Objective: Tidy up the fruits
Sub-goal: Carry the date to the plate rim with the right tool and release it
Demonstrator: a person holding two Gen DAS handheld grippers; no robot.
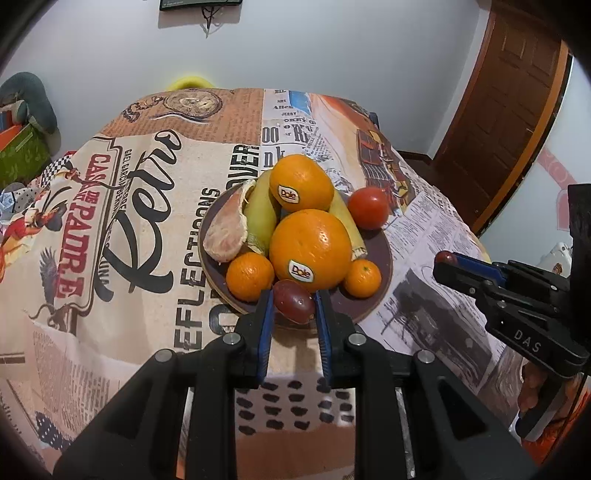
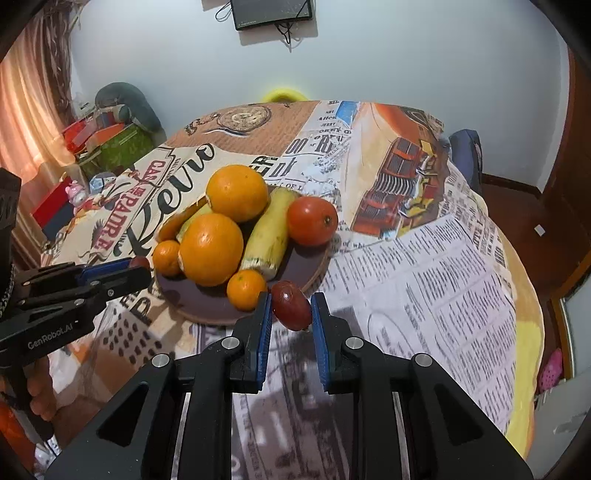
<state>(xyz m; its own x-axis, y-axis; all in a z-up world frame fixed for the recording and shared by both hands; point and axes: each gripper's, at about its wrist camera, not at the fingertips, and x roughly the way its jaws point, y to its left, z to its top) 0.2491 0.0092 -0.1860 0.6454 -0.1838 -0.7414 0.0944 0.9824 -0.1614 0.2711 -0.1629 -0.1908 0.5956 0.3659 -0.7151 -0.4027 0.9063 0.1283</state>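
Observation:
A dark round plate holds two big Dole oranges, two small tangerines, bananas, a peeled citrus piece and a tomato. My left gripper is shut on a dark red jujube at the plate's near rim. My right gripper is shut on another red jujube, held just right of the plate's near edge. Each gripper shows in the other's view.
The round table has a newspaper-print cloth. Boxes and a grey cushion sit beyond its left side. A wooden door stands at the right, a monitor hangs on the wall.

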